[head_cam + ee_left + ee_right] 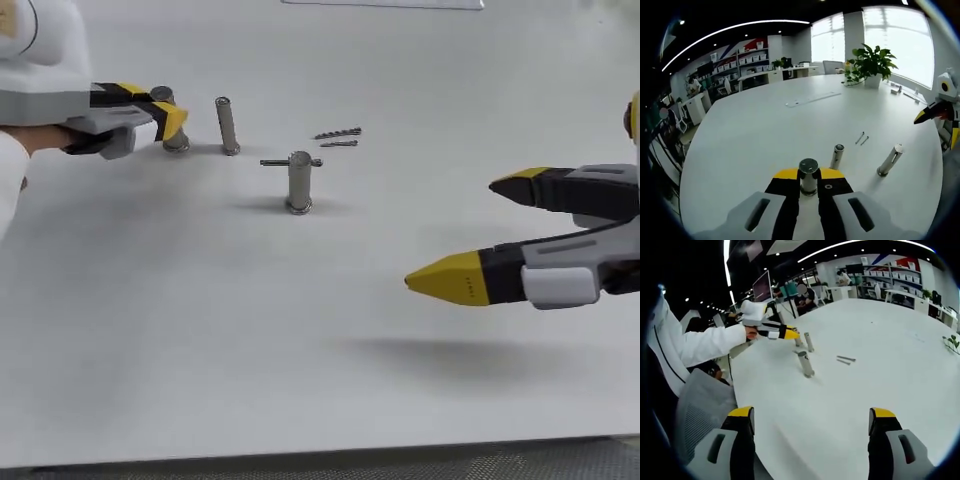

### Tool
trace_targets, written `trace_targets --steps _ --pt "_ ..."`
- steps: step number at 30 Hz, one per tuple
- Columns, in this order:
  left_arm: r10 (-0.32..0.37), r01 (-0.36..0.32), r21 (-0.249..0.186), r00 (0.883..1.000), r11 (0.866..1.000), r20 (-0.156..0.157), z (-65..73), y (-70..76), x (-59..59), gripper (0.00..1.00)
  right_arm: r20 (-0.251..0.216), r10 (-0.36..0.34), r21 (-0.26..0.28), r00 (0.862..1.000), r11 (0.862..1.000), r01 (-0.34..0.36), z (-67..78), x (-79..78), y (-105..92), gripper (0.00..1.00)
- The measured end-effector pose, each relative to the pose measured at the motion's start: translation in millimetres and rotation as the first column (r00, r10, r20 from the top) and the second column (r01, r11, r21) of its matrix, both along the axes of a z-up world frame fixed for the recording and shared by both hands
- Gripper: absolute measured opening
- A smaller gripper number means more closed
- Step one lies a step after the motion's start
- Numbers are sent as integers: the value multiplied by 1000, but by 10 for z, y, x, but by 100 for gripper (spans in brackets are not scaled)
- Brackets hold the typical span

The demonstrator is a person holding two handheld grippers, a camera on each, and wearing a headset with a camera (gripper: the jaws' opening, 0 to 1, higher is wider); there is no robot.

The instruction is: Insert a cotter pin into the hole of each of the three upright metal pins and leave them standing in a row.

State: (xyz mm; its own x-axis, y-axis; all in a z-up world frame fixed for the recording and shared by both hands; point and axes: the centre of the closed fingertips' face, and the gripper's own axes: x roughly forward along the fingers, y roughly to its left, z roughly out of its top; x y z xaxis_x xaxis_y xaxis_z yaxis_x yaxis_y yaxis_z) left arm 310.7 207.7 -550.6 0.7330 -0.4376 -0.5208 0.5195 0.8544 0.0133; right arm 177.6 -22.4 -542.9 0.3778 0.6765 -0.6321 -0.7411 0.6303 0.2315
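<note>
At the upper left of the head view the left gripper (pixel 165 112) reaches in level over the white tabletop (pixel 300 350). Its fingers are closed around the first metal pin (pixel 808 176), which stands upright between the yellow tips. At the right edge the right gripper (pixel 470 232) is held above the tabletop, its fingers wide apart with nothing between them. The second metal pin (pixel 227 125) stands bare just beside the first, the third metal pin (pixel 299 185) stands near the centre with a cotter pin (pixel 275 162) through its top hole, and two loose cotter pins (pixel 338 132) lie flat to its upper right.
</note>
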Motion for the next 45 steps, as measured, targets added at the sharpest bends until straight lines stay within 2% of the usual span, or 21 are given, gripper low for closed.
trace_targets --steps 6,8,14,15,19,24,25,35,38,41,45 --pt "-2 2 -12 1000 1000 1 109 -42 -198 9 8 12 3 1000 1000 -12 17 -14 20 93" --pt "-7 7 -9 1000 1000 3 148 -65 -302 9 11 14 6 1000 1000 -14 26 -16 26 93" --pt "-14 14 -14 1000 1000 -10 167 -139 -548 9 22 21 12 1000 1000 -21 51 -29 42 92" --pt "-13 13 -14 1000 1000 -13 180 -200 -632 9 28 24 14 999 1000 -24 63 -35 47 92" --pt "-30 29 -15 999 999 -25 178 -316 -814 9 37 30 19 999 999 -31 80 -35 52 92" --pt "-45 45 -21 998 999 -34 181 -467 -951 9 42 34 20 999 999 -35 83 -69 37 92" --pt "-53 53 -20 998 998 -34 185 -536 -982 9 42 35 21 999 999 -36 84 -74 33 92" --pt "-116 116 -14 992 993 -49 109 -798 -1082 9 48 22 25 999 999 -23 93 -99 -26 92" --pt "-125 124 -23 990 992 -68 50 -886 -1109 9 49 17 22 999 1000 -18 89 -108 -54 92" --pt "-142 142 -14 987 990 -75 9 -962 -1145 9 49 17 22 999 1000 -18 88 -120 -70 93" --pt "-157 156 -22 984 988 -85 -24 -1050 -1170 9 41 9 30 999 999 -11 86 -136 -79 95"
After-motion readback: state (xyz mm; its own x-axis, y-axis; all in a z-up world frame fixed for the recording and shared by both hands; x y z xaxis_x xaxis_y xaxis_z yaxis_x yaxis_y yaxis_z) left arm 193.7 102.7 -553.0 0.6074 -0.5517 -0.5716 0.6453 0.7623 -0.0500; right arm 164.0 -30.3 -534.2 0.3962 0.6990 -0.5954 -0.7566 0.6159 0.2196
